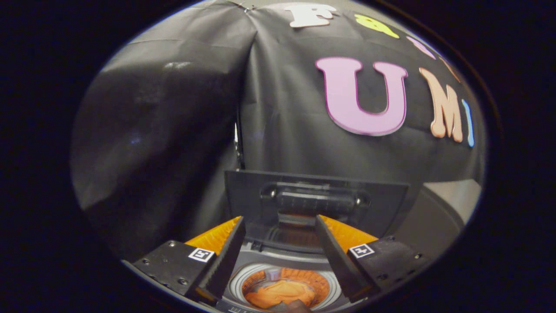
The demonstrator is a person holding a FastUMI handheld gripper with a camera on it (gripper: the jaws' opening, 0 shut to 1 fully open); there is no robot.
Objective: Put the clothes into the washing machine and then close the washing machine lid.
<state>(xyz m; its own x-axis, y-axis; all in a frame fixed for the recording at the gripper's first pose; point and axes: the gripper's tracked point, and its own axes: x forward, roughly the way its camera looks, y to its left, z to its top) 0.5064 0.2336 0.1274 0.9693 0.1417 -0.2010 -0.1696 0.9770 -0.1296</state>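
Note:
A small washing machine (260, 256) sits below and just ahead of my fingers, its round drum opening seen between them. Inside the drum lies an orange garment (282, 293), with a darker bit of cloth (292, 306) at its near rim. The dark lid (317, 198) stands upright behind the opening, its inner handle bar facing me. My gripper (278, 243) hovers above the drum, open, with nothing between the fingers (226, 256).
The black booth cloth (173, 130) hangs close behind and to the left of the machine. A grey surface (447, 204) shows to the right of the lid.

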